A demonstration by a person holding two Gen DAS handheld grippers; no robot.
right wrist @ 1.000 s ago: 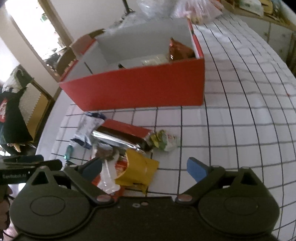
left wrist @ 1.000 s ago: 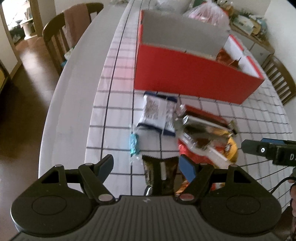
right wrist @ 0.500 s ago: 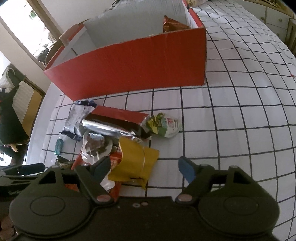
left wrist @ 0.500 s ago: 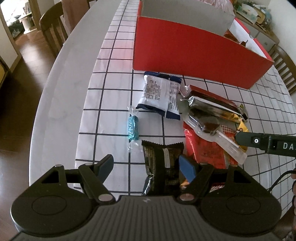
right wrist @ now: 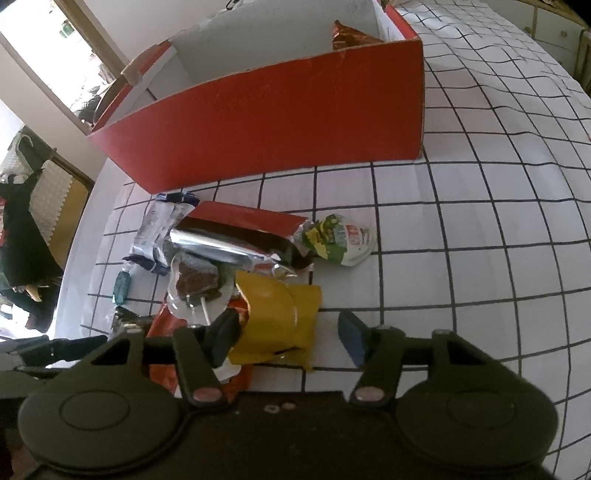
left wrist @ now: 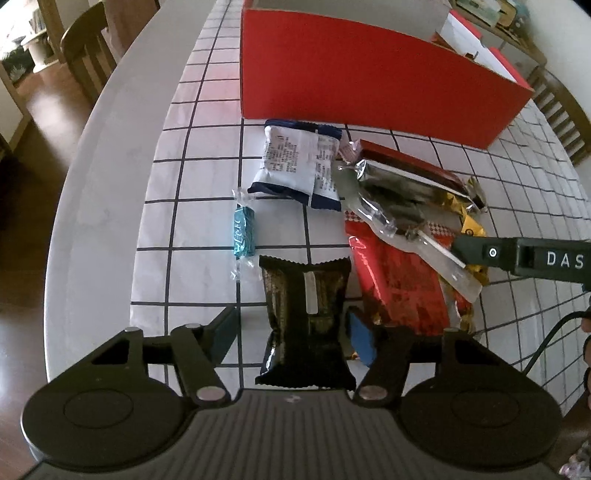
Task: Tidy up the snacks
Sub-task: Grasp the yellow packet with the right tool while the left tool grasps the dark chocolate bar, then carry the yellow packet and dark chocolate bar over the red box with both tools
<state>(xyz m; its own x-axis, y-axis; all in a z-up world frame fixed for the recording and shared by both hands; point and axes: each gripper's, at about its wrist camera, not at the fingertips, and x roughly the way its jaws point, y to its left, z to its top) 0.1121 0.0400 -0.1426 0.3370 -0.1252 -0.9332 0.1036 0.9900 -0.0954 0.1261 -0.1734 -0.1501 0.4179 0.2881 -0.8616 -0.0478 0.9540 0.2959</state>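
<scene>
Since a second ago both my grippers have dropped closer to the snack pile, so the red box has slid toward the top of each view. My left gripper is spread wide, its two fingers either side of the one dark wrapper, not yet pressing it. My right gripper is also wide, straddling the single yellow packet.

On the checked tablecloth I count one teal candy, one blue-and-white pouch, one silver foil bar, one red foil pack and one clear-wrapped lollipop.

Only my right wrist view shows the green-and-white sachet and an orange bag inside the box; only the left shows the dark wrapper whole.
</scene>
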